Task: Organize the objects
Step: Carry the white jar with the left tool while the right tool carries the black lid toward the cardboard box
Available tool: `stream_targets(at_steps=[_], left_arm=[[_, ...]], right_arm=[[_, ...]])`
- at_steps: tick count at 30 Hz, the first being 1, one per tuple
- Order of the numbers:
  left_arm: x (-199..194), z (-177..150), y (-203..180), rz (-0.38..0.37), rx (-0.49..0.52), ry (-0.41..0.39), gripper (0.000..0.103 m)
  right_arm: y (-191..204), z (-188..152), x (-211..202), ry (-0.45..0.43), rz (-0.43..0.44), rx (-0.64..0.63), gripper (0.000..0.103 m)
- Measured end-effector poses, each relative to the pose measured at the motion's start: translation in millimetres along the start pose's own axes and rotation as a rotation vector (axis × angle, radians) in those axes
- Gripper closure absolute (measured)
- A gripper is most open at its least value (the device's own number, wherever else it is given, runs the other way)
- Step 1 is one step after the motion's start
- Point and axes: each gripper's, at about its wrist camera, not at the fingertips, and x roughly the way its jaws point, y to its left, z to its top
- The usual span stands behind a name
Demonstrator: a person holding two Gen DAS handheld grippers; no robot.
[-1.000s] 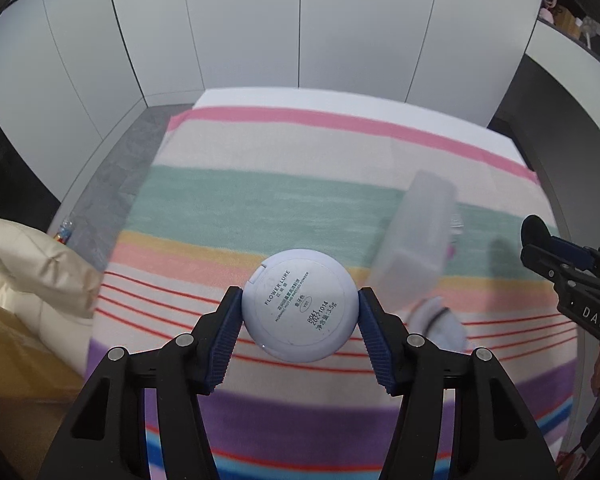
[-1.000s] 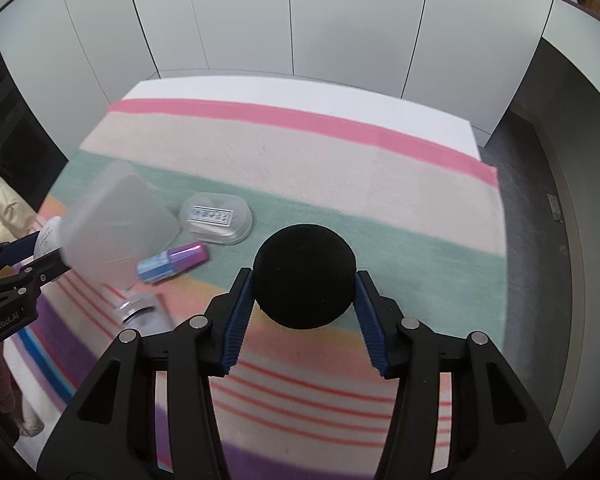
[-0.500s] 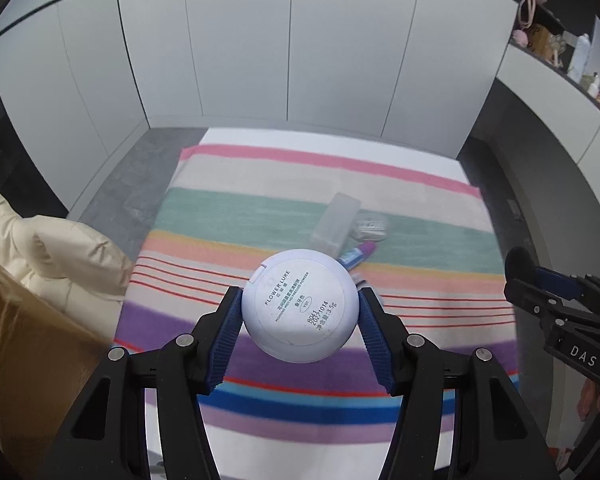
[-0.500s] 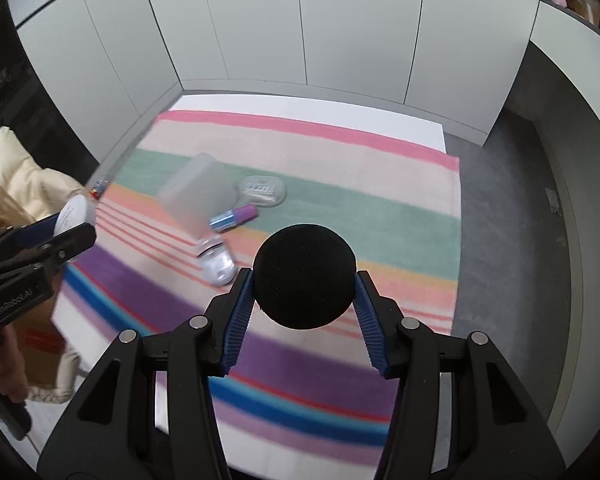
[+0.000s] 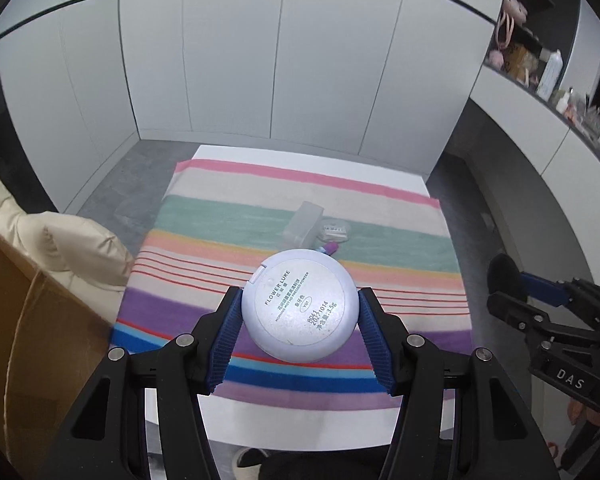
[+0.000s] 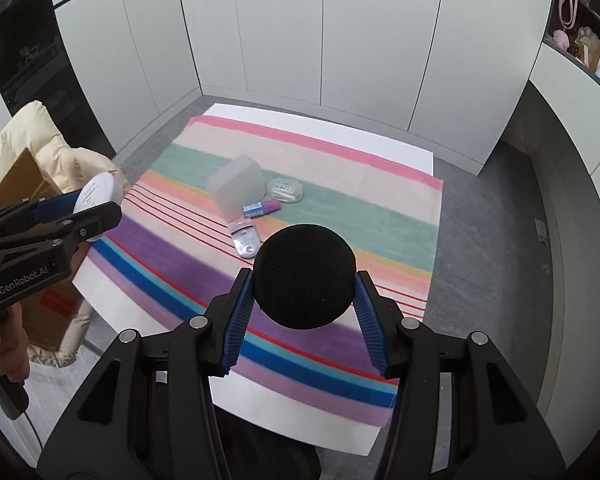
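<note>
My left gripper point(image 5: 300, 316) is shut on a round pale-blue powder compact point(image 5: 299, 305), held high above the striped cloth point(image 5: 228, 224). My right gripper point(image 6: 304, 284) is shut on a round black sponge puff point(image 6: 305, 276), also held high above the cloth point(image 6: 380, 216). On the cloth lie a frosted plastic box point(image 6: 235, 188), a clear oval case point(image 6: 285, 190), a purple and blue tube point(image 6: 261, 209) and a clear flat packet point(image 6: 245, 241). The box point(image 5: 303, 222) and oval case point(image 5: 335, 231) also show in the left wrist view.
A cardboard box point(image 5: 16, 340) and a cream padded jacket point(image 5: 60, 248) stand left of the table. White cabinet doors point(image 5: 300, 80) run behind. Shelves with small items point(image 5: 540, 68) are at the right. Grey floor point(image 6: 492, 240) lies to the right.
Both grippers have risen and drawn back from the cloth with their objects still held. The items on the cloth now look smaller and farther away.
</note>
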Motion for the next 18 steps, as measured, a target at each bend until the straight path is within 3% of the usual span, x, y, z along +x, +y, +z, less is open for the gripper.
stream_targets(at_steps=[8,18], left_arm=[[-29,3,12,0.035,0.029,-0.086,0.044],[-26,3,40,0.036,-0.027,-0.088,0.044]], right_arm=[[17,17,-10,-0.057,0.029,-0.001,0.051],[49,21,2,-0.056,0.04,-0.066,0.051]])
